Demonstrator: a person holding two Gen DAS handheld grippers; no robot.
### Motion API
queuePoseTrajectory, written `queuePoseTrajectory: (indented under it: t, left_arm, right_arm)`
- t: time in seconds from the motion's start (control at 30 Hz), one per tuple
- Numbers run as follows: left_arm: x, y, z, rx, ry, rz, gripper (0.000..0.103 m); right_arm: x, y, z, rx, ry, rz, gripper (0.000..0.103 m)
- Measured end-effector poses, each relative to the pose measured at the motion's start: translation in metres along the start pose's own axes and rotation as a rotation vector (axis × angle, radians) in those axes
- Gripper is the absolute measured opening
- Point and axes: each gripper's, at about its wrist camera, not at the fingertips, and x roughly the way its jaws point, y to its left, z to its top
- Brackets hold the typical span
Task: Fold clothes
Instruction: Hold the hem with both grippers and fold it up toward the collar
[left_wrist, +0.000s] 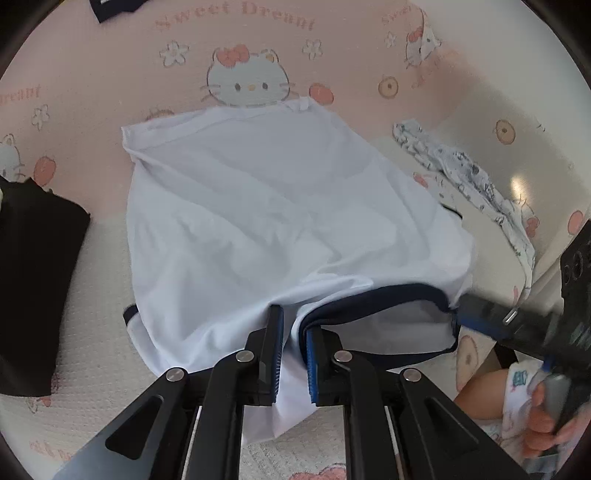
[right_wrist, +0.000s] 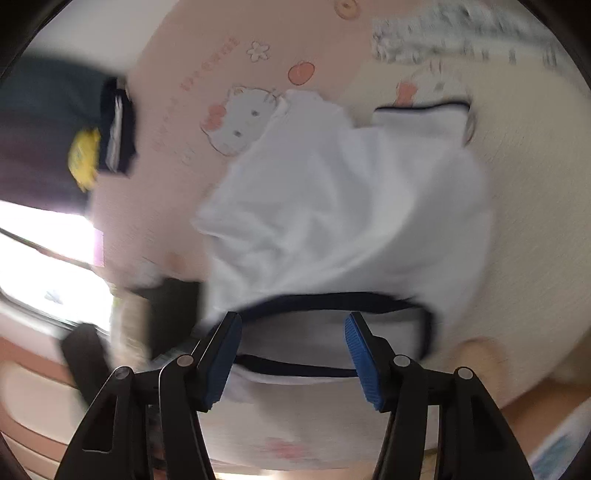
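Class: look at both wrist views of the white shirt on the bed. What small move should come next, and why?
Probably close the right gripper on the navy-trimmed opening. Its jaws stand open around that trim, gripping nothing, while the left gripper already pinches the white shirt beside the same opening. With both held, the near end could be lifted and folded toward the far hem.

Left gripper (left_wrist: 294, 354) pinched, right gripper (right_wrist: 293, 356) agape

Shirt (left_wrist: 280, 221) lies mid-bed on the bedsheet (left_wrist: 110, 74); folded garment (left_wrist: 33, 280) to its left, patterned cloth (left_wrist: 461, 173) to its right, another garment (left_wrist: 114, 7) at far-left edge.
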Motion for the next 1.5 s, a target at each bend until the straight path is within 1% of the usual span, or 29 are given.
queuePoseTrajectory:
  t: [0.03, 0.07, 0.17, 0.27, 0.3, 0.4, 0.43, 0.5, 0.57, 0.63, 0.7, 0.77, 0.8, 0.87, 0.93, 1.03, 1.1, 1.17, 1.23, 1.3, 1.37, 1.4, 1.43, 1.47, 1.5]
  left_arm:
    - [0.0, -0.001, 0.002, 0.009, -0.002, -0.002, 0.009]
    - [0.001, -0.002, 0.005, 0.013, -0.005, 0.007, 0.009]
    - [0.001, -0.004, 0.009, 0.01, -0.014, -0.002, 0.009]
    - [-0.007, -0.009, 0.011, 0.019, -0.034, -0.002, 0.009]
    - [-0.009, -0.011, 0.011, 0.027, -0.037, -0.002, 0.009]
    - [-0.015, -0.016, 0.011, 0.045, -0.042, -0.003, 0.009]
    - [-0.016, -0.016, 0.011, 0.045, -0.044, -0.003, 0.009]
    - [-0.015, -0.016, 0.011, 0.044, -0.043, 0.001, 0.009]
    - [-0.015, -0.015, 0.009, 0.033, -0.039, 0.0, 0.009]
    - [-0.014, -0.013, 0.008, 0.019, -0.037, -0.01, 0.009]
    - [-0.013, -0.012, 0.005, 0.004, -0.036, -0.027, 0.009]
    - [-0.014, -0.011, 0.003, -0.016, -0.04, -0.046, 0.009]
    - [-0.014, -0.011, 0.002, -0.016, -0.045, -0.052, 0.009]
    - [-0.016, -0.011, 0.001, -0.009, -0.051, -0.052, 0.009]
    - [-0.017, -0.01, -0.001, -0.007, -0.054, -0.066, 0.009]
    - [-0.015, -0.006, -0.003, -0.017, -0.048, -0.064, 0.009]
    - [-0.014, -0.002, -0.003, -0.022, -0.054, -0.053, 0.009]
    - [-0.012, 0.004, -0.003, -0.047, -0.051, -0.067, 0.009]
    - [-0.011, 0.01, -0.003, -0.076, -0.048, -0.08, 0.009]
    - [-0.011, 0.014, -0.004, -0.086, -0.046, -0.085, 0.009]
    - [-0.011, 0.016, -0.005, -0.083, -0.044, -0.083, 0.009]
    - [-0.011, 0.017, -0.006, -0.084, -0.043, -0.083, 0.009]
    - [-0.01, 0.02, -0.007, -0.102, -0.038, -0.104, 0.009]
    - [-0.01, 0.022, -0.008, -0.12, -0.034, -0.124, 0.009]
    - [-0.01, 0.025, -0.009, -0.139, -0.029, -0.145, 0.009]
  right_arm:
    - [0.003, 0.004, -0.002, -0.048, 0.013, -0.039, 0.058]
    - [0.009, 0.011, -0.004, -0.09, 0.032, -0.046, 0.058]
    - [0.026, 0.03, -0.011, -0.216, 0.087, -0.068, 0.058]
    - [0.049, 0.046, -0.009, -0.322, 0.126, -0.098, 0.058]
    - [0.058, 0.047, -0.007, -0.34, 0.151, -0.093, 0.058]
    - [0.082, 0.043, 0.004, -0.339, 0.224, -0.085, 0.058]
    - [0.085, 0.04, 0.008, -0.325, 0.229, -0.088, 0.058]
    - [0.084, 0.034, 0.018, -0.3, 0.208, -0.066, 0.058]
    - [0.079, 0.027, 0.029, -0.261, 0.191, 0.007, 0.058]
    - [0.08, 0.022, 0.033, -0.25, 0.2, 0.023, 0.059]
    - [0.088, 0.022, 0.03, -0.3, 0.227, -0.012, 0.059]
    - [0.1, 0.029, 0.019, -0.398, 0.257, -0.066, 0.06]
    - [0.1, 0.035, 0.015, -0.435, 0.241, -0.067, 0.062]
    - [0.102, 0.045, 0.007, -0.504, 0.209, -0.068, 0.063]
    - [0.105, 0.049, 0.005, -0.499, 0.184, -0.043, 0.066]
    - [0.118, 0.051, 0.004, -0.512, 0.17, -0.064, 0.067]
    - [0.123, 0.052, 0.005, -0.522, 0.137, -0.049, 0.067]
    - [0.127, 0.053, 0.006, -0.526, 0.111, -0.038, 0.067]
    - [0.125, 0.052, 0.006, -0.501, 0.09, -0.017, 0.067]
    - [0.132, 0.054, 0.006, -0.528, 0.068, -0.019, 0.066]
    - [0.135, 0.058, 0.004, -0.565, 0.051, -0.042, 0.063]
    - [0.138, 0.06, 0.004, -0.577, 0.045, -0.052, 0.055]
    - [0.137, 0.061, 0.004, -0.59, 0.037, -0.066, 0.042]
    - [0.135, 0.063, 0.004, -0.6, 0.019, -0.087, 0.034]
    - [0.133, 0.064, 0.004, -0.61, 0.001, -0.109, 0.023]
